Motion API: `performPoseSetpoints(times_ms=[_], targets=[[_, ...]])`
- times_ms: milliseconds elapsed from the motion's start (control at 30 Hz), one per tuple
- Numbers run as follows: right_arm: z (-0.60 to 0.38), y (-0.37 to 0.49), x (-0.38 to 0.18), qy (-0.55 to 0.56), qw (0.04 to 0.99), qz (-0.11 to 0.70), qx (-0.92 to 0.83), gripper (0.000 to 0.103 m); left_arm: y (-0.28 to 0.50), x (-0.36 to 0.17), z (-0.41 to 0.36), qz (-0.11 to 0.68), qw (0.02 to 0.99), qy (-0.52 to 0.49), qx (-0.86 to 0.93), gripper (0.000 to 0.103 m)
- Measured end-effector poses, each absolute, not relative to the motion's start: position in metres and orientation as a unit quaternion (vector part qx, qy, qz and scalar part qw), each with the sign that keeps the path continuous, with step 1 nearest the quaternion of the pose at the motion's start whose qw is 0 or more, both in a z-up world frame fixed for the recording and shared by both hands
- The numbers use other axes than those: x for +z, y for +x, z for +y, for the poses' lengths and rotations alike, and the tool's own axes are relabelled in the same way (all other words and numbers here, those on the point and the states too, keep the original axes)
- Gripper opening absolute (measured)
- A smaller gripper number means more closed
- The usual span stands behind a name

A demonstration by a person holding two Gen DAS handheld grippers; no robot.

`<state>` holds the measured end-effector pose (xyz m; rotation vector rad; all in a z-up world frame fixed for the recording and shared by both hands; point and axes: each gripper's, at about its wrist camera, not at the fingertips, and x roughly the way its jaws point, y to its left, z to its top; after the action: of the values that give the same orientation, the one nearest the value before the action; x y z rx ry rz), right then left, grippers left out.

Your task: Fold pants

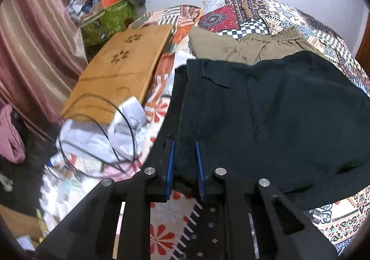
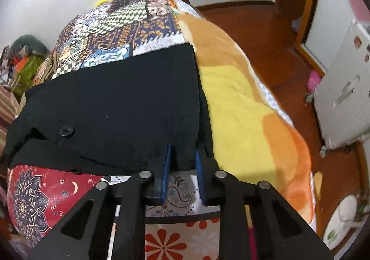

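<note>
Both claws are clamped on the near edge of the black pants (image 1: 266, 121) spread on the patchwork bed (image 2: 120, 29), left claw (image 1: 185, 167) and right claw (image 2: 182, 167) at opposite corners, probably so the fabric stays taut for folding.

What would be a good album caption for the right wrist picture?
Right gripper pinching the edge of black pants spread on a patchwork bedspread, beside a yellow-orange blanket.

The pants (image 1: 277, 121) lie on the bed (image 1: 342, 220). A second pair (image 1: 231, 48) lies beyond them. A board (image 1: 120, 75) lies at their left, a blanket (image 2: 242, 109) at their right.
</note>
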<state>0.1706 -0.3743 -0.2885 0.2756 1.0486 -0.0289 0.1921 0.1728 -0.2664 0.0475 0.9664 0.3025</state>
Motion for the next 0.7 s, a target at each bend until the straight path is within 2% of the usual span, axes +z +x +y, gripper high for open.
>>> performPoseSetpoints(times_ms=[33,167,400,500,700], targets=[[-0.373,0.170,-0.285,0.127,0.860,0.493,-0.013,0.010,0.194,-0.264,0.171,0.461,0.875,0.035,0.145,0.017],[-0.369,0.168,-0.268,0.107,0.880,0.463,-0.023,0.009,0.199,-0.244,0.165,0.437,0.882,0.091,0.149,0.016],[-0.374,0.168,-0.229,0.077,0.906,0.415,-0.041,0.009,0.200,-0.209,0.189,0.407,0.896,0.078,0.160,0.011],[-0.374,0.173,-0.234,0.066,0.902,0.424,-0.042,0.009,0.201,-0.225,0.201,0.433,0.887,0.050,0.151,0.011],[-0.373,0.174,-0.282,0.080,0.872,0.482,-0.042,0.009,0.187,-0.291,0.207,0.499,0.854,0.015,0.150,0.011]])
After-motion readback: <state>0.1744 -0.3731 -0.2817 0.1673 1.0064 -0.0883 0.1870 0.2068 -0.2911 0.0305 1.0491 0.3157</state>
